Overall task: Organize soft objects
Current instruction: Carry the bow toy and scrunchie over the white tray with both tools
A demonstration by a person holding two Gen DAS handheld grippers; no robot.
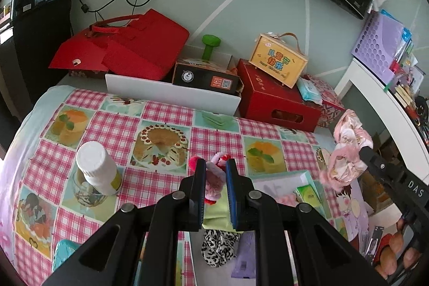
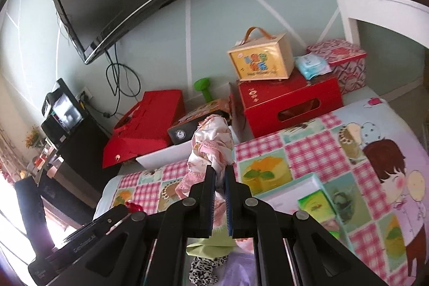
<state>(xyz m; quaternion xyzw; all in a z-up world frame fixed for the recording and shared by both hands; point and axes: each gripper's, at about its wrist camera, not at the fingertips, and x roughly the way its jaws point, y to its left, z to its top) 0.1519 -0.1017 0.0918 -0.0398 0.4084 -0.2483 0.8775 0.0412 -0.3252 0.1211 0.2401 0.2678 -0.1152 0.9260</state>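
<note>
**Two soft things lifted, no drop spot yet**

While both hands hang above the tabletop (image 1: 166,114), each grips one soft item. My left gripper (image 1: 215,165) has its fingers drawn narrow on a small pink plush toy (image 1: 214,178), fuzzy, with red trim, at lower centre of the left view. My right gripper (image 2: 220,173) is pinched tight on a floral scrunchie (image 2: 211,141), thin gathered cloth with a pink ruffled edge, drooping in folds at centre of the right view; in the left view it hangs at the right edge.

I judge this the carry step: both items are clear of the checked, glossy cloth. Next I need a place to put them, perhaps the pale open box (image 2: 308,184) at lower right, and gentle releases, since limp cloth may cling to the pads. A leopard-print scrunchie (image 1: 217,245) lies below, still to collect.
</note>
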